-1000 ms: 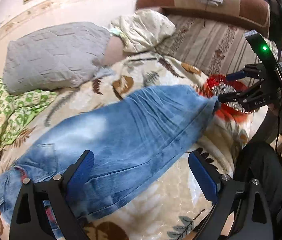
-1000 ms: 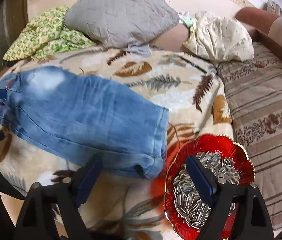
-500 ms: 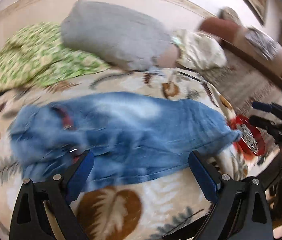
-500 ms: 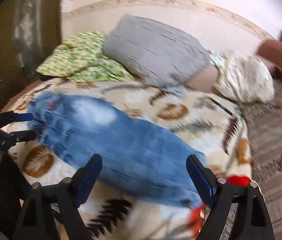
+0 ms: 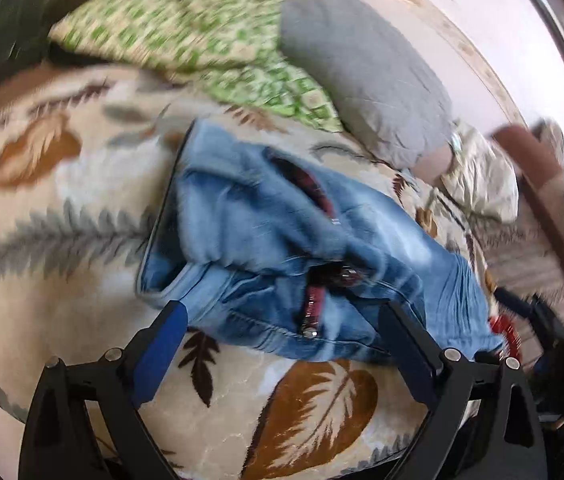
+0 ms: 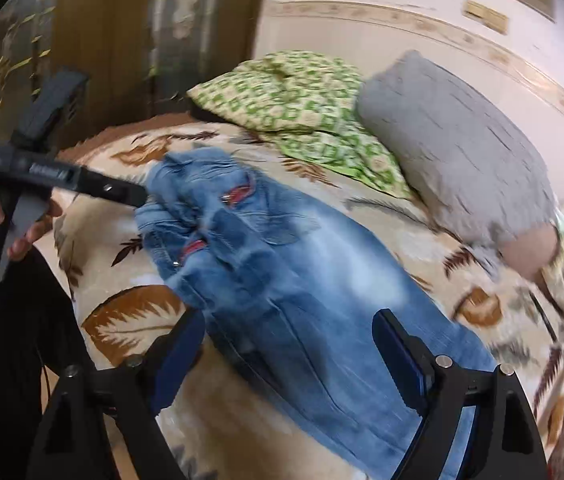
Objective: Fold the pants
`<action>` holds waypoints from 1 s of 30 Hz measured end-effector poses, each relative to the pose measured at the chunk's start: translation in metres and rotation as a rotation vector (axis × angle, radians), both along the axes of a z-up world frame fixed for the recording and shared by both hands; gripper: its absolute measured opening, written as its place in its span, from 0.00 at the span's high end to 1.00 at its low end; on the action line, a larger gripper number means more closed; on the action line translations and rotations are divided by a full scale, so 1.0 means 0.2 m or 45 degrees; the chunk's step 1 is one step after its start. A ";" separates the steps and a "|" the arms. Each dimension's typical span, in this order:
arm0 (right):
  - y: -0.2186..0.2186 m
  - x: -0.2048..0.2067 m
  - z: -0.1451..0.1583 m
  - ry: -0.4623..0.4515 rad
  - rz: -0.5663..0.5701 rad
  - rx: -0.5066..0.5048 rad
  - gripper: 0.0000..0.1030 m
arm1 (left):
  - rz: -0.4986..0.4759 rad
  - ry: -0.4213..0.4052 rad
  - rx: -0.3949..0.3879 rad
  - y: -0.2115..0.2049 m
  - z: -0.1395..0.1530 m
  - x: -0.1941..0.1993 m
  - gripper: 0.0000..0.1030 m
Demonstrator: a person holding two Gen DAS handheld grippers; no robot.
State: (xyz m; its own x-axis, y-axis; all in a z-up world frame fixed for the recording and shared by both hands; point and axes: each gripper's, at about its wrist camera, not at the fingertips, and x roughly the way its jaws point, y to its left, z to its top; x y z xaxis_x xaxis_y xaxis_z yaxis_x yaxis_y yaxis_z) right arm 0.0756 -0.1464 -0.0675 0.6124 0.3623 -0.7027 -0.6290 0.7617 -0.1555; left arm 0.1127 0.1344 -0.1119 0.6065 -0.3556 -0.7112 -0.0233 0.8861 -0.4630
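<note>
Both grippers, left and right, hang with jaws spread wide and pinch nothing, so my worry is that a shallow bite takes one denim layer and drags the rumpled waistband askew. I see the jeans on the bed, at twelve o'clock of each gripper.

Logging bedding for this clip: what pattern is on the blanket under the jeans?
Cream blanket with brown and grey leaves; clearest in the left wrist view.

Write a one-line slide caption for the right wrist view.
Open right gripper hovers over faded blue denim jeans on a leaf-patterned beige blanket, while the left gripper reaches their crumpled waistband.
</note>
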 end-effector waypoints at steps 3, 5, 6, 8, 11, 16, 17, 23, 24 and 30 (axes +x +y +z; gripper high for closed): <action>0.06 0.01 -0.04 0.000 0.030 -0.038 0.15 | 0.042 0.032 -0.048 0.04 -0.05 0.02 0.07; 0.09 0.01 -0.07 -0.009 0.041 -0.065 0.15 | 0.065 0.053 -0.116 0.06 -0.09 0.03 0.07; 0.10 0.01 -0.08 -0.017 0.047 -0.086 0.15 | 0.081 0.071 -0.168 0.08 -0.11 0.04 0.06; 0.14 -0.01 -0.13 -0.046 0.064 -0.144 0.13 | 0.123 0.112 -0.282 0.10 -0.16 0.05 0.06; 0.21 -0.04 -0.23 -0.086 0.121 -0.244 0.11 | 0.233 0.190 -0.481 0.14 -0.26 0.07 0.05; 0.35 -0.11 -0.40 -0.196 0.226 -0.445 0.11 | 0.396 0.186 -0.736 0.17 -0.38 0.01 0.03; 0.37 -0.12 -0.42 -0.223 0.238 -0.472 0.11 | 0.432 0.175 -0.781 0.18 -0.39 -0.01 0.03; 0.45 -0.09 -0.53 -0.365 0.236 -0.597 0.09 | 0.515 0.156 -0.924 0.20 -0.42 0.03 0.00; 0.45 -0.07 -0.54 -0.383 0.220 -0.609 0.08 | 0.512 0.172 -0.903 0.19 -0.42 0.05 0.00; 0.46 0.03 -0.55 -0.445 0.145 -0.629 0.00 | 0.556 0.201 -0.932 0.19 -0.42 0.12 0.00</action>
State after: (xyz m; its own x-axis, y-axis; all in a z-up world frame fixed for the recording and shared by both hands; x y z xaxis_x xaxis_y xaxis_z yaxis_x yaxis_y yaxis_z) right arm 0.0822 -0.0553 -0.1766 0.8134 0.1220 -0.5687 -0.5504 0.4778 -0.6847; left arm 0.1372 0.1721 -0.1960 0.7091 -0.5152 -0.4813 -0.4037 0.2630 -0.8763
